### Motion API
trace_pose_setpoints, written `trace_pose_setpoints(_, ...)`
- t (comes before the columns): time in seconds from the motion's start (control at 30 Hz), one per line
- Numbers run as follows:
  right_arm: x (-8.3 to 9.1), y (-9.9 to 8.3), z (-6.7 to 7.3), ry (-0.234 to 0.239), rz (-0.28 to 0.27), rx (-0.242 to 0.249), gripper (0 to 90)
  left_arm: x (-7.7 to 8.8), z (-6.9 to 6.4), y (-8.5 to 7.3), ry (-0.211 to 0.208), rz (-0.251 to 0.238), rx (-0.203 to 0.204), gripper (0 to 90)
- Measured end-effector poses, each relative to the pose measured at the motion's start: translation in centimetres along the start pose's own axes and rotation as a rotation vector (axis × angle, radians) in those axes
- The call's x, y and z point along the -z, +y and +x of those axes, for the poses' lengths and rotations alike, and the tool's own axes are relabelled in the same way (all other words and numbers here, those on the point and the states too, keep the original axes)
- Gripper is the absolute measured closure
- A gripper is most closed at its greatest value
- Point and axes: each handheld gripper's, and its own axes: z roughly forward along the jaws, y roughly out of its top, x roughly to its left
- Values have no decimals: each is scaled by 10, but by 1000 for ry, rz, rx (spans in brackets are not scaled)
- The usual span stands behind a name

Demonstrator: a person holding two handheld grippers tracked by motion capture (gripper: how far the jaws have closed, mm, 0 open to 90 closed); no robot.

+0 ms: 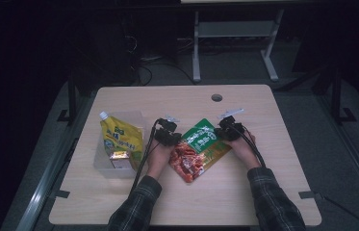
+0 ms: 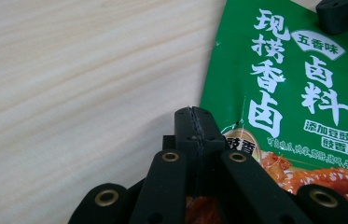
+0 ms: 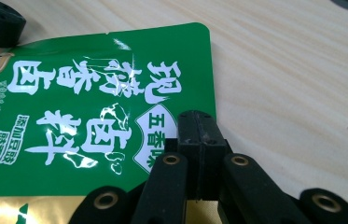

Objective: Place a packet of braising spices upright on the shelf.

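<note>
light wood table (image 1: 244,202) with 1 round cable hole (image 1: 216,97), grey floor (image 1: 235,67), white metal frame legs (image 1: 235,33) behind, tangled cables (image 1: 153,62), dim dark room

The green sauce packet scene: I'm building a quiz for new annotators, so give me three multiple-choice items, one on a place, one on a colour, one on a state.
1. Where does the yellow pouch sit?
A. in the clear bin left of the green packet
B. at the table's right edge
C. on the floor

2. What colour is the packet's top half?
A. blue
B. green
C. white

3. How are the fingers of the left gripper?
A. wide open
B. shut at the packet's edge
C. holding the pouch

Answers: A, the high view shows the pouch in the bin; B, green with white writing; B, the left gripper view shows them closed together.
</note>
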Motion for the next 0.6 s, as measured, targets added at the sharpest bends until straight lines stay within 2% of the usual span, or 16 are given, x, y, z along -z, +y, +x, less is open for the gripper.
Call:
trace_pose_setpoints(0.13,8,-9,0,27,1,-11,900,5,-8,-6,-39,7,-5,900)
trace_pose_setpoints(0.3,22,-21,4,34,21,23,900,11,-22,-14,-91,11,-13,900)
trace_pose_setpoints(0.6,51,-46,18,32,77,92,900,23,-46,-29,-166,31,-81,899)
